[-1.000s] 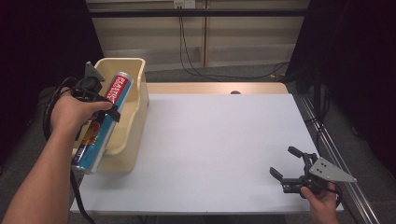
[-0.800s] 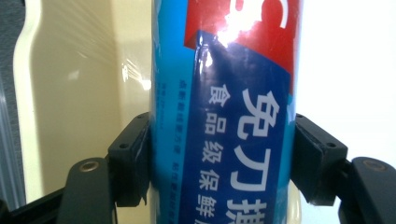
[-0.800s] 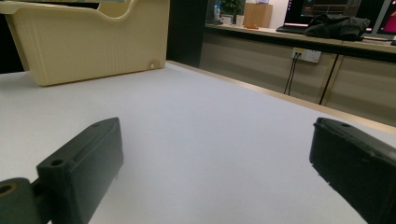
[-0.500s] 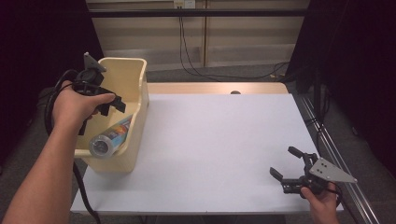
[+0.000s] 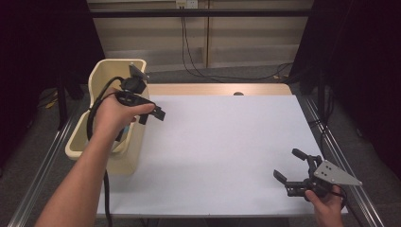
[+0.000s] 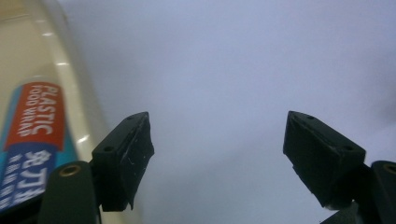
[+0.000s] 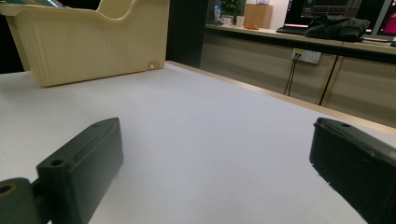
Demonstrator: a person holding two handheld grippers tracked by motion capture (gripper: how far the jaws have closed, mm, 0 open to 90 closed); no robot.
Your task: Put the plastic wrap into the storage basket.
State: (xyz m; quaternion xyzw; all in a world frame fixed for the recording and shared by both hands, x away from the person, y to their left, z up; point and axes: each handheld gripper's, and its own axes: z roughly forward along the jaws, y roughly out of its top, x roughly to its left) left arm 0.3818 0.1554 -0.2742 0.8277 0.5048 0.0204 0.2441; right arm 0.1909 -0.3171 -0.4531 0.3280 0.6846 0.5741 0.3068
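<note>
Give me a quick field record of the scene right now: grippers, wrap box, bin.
left gripper: open, nothing between its jaws, held over the bin's table-side rim
right gripper: open, holding nothing, low over the table's near right corner
food wrap box: lying inside the bin
bin: cream plastic, at the table's left edge
table: white top

Left tongs (image 5: 152, 116) and right tongs (image 5: 291, 165) both gape, empty.
</note>
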